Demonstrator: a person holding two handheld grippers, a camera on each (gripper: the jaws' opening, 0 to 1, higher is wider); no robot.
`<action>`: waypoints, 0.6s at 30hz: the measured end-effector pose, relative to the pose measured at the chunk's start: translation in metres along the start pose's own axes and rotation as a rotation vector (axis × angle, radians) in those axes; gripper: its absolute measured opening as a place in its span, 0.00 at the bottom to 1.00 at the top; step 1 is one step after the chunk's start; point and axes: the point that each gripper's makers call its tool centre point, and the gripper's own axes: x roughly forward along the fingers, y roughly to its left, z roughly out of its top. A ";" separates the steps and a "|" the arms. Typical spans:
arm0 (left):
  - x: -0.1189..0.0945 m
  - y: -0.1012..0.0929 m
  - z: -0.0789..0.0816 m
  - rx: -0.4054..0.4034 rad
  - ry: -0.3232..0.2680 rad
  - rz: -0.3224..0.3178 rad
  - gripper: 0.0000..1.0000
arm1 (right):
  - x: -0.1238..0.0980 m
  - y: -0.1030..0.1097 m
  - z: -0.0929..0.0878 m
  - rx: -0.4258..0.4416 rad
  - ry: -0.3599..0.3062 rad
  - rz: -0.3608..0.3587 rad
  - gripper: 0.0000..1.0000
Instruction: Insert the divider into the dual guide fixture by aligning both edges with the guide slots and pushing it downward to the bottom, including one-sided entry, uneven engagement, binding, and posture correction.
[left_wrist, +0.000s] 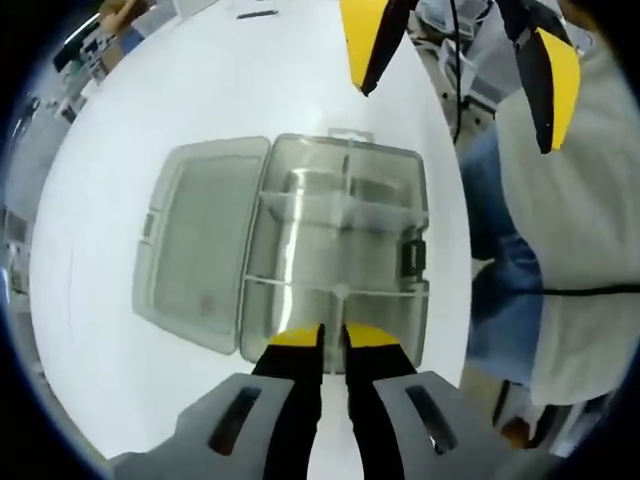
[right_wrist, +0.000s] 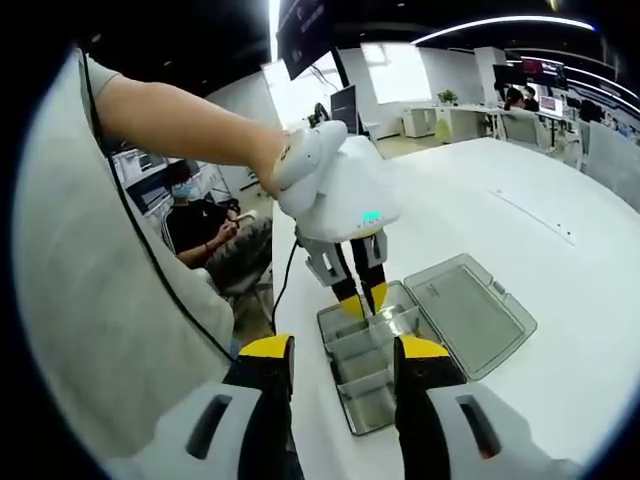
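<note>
White tabletop (left_wrist: 110, 300) spreads under the left gripper view, where the left gripper (left_wrist: 333, 335) has its yellow-tipped jaws pinched nearly together over the near end of a clear compartment box (left_wrist: 340, 250), its lid (left_wrist: 200, 255) folded flat to that gripper's left. They seem clenched on the thin clear divider (left_wrist: 333, 312), whose top edge is barely distinguishable from the box's own partitions; the right gripper (left_wrist: 460, 60) hangs ahead with jaws spread. In the right gripper view, the right gripper (right_wrist: 345, 360) is released and holds nothing, hovering near the box (right_wrist: 365, 385), while the left gripper (right_wrist: 362, 298) stands tips-down in the far compartment. To seat it well, I would keep the divider upright, start both edges evenly, and press straight down, backing off if one side binds. Guide slots and engagement depth are too faint to judge.
</note>
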 end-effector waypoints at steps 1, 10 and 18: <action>-0.001 -0.001 0.000 -0.015 -0.010 -0.002 0.07 | 0.000 0.000 0.000 0.000 0.001 0.001 0.36; -0.023 -0.004 -0.005 -0.058 -0.118 0.041 0.18 | -0.001 -0.002 -0.003 -0.001 0.010 -0.001 0.36; -0.041 -0.015 -0.013 -0.124 -0.214 0.086 0.21 | 0.001 -0.004 -0.009 -0.002 0.029 0.003 0.37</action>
